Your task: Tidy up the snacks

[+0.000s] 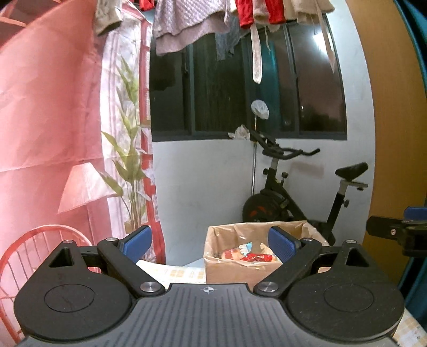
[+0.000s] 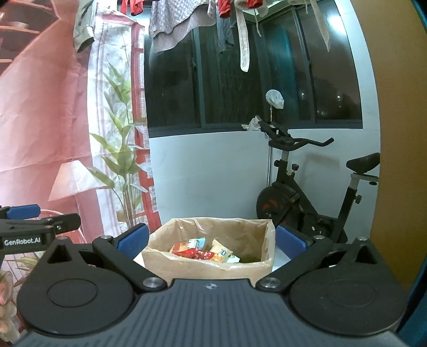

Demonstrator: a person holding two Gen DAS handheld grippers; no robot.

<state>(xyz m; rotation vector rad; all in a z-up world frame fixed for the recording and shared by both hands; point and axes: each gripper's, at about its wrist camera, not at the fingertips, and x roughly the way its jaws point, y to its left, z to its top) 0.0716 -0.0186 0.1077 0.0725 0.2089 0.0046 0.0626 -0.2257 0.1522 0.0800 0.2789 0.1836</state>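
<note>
A brown cardboard box [image 1: 226, 272] [image 2: 202, 269] lined with clear plastic stands on the table ahead. Inside lie several snack packets [image 1: 249, 255] [image 2: 205, 251], red, orange and white ones. My left gripper [image 1: 210, 244] is open with nothing between its blue pads; the box sits ahead and slightly right of its centre. My right gripper [image 2: 210, 240] is open wide and empty, with the box straight ahead in the gap between its fingers. Each gripper shows at the edge of the other's view: the right one [image 1: 400, 229], the left one [image 2: 32, 221].
A black exercise bike [image 1: 299, 197] [image 2: 315, 197] stands behind the box under a dark window [image 2: 240, 80]. Laundry [image 1: 202, 21] hangs overhead. A pink printed backdrop [image 1: 48, 106] fills the left. A red wire chair back [image 1: 34, 253] is low at the left. The table [image 1: 176, 275] has a pale patterned cover.
</note>
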